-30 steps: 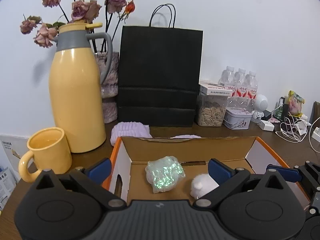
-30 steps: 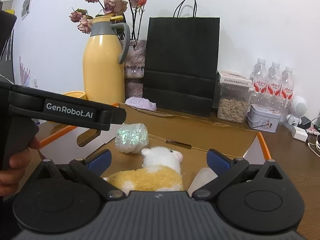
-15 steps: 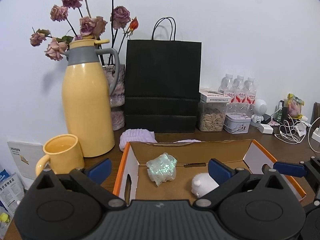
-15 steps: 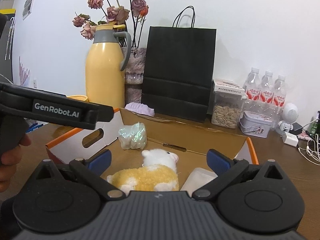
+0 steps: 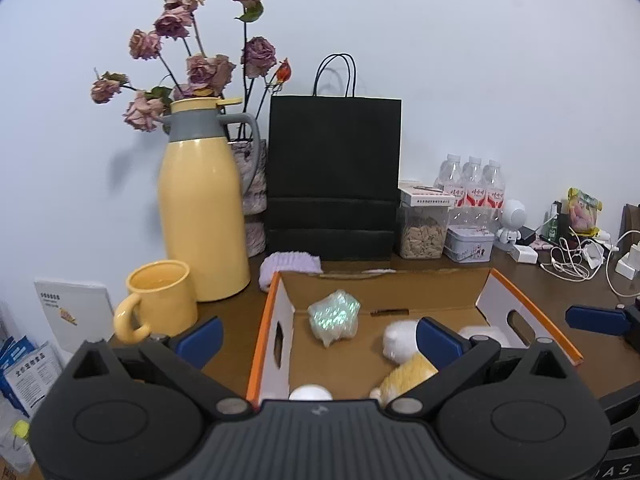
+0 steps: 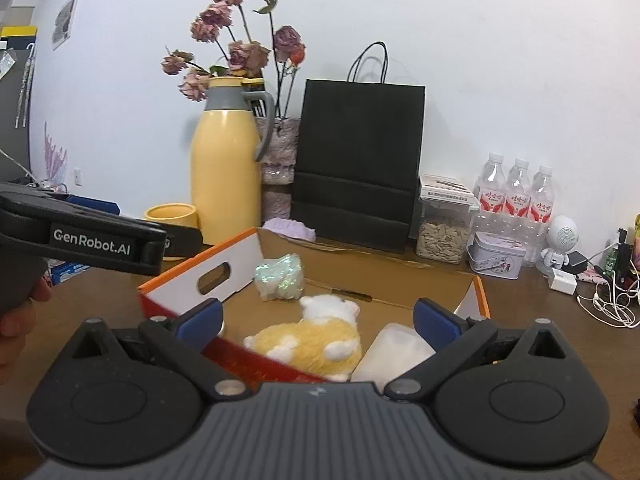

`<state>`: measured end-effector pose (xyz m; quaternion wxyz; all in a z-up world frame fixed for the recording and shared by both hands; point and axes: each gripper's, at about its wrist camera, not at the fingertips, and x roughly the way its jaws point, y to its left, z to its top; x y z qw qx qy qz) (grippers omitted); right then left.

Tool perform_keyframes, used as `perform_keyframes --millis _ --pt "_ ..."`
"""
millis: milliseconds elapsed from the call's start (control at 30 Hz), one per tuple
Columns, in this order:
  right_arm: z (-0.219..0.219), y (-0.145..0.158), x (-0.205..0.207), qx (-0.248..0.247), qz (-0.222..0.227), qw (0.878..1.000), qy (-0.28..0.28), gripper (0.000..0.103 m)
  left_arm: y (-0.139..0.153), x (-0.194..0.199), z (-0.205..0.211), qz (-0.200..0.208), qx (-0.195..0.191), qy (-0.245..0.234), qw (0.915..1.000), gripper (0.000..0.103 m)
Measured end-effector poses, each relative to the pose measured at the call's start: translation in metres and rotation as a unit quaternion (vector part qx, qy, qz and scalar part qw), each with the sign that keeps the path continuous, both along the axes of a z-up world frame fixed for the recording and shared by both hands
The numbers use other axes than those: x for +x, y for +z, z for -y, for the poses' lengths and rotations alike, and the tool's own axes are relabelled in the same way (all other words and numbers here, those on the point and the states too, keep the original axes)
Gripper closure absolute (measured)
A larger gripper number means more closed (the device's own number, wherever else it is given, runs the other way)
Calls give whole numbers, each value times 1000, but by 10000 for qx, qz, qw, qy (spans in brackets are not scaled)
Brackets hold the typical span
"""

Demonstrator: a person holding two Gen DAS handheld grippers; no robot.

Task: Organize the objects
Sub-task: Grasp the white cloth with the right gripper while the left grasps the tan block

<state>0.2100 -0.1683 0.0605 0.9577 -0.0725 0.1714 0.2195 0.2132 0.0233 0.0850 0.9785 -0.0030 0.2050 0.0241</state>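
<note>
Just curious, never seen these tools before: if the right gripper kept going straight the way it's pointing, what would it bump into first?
Probably the plush toy lying in the cardboard box. The right gripper is open and the toy sits between its fingers, though depth is hard to judge.

1. The cardboard box [image 5: 400, 280] sits on the table [image 5: 232, 320], open at the top, in front of the paper bag [image 5: 334, 176].
2. In the box, the wrapped bundle [image 5: 334, 316] lies toward the back left, the plush toy [image 6: 316, 332] in front of it, and a plastic container [image 6: 394, 352] to the right of the toy.
3. The thermos [image 5: 202, 208] stands left of the bag, with the mug [image 5: 160, 300] to its front left.
4. The vase of flowers [image 5: 252, 184] stands behind the thermos, between it and the bag.
5. A folded cloth [image 5: 290, 264] lies behind the box's back left corner.
6. Right of the bag stand a jar [image 5: 424, 228], a tin [image 5: 470, 242] and bottles [image 5: 474, 184] behind them.
7. Cables [image 5: 576, 256] lie at the far right.
</note>
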Motion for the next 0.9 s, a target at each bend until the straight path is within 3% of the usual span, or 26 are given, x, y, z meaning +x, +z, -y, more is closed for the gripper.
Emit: perform_keyframes --millis 367,567,900 --pt "-1 -12 -58 -60 -83 9997 205 0 -17 -66 -8 -155 29 184 9997 0" --pt "1 -34 -91 -189 -309 9989 282 0 -43 -107 -9 -388 78 125 9991 0" --pt "9 -73 -129 -194 -843 9961 178 0 -96 -162 -16 -917 -322 -132 9952 0"
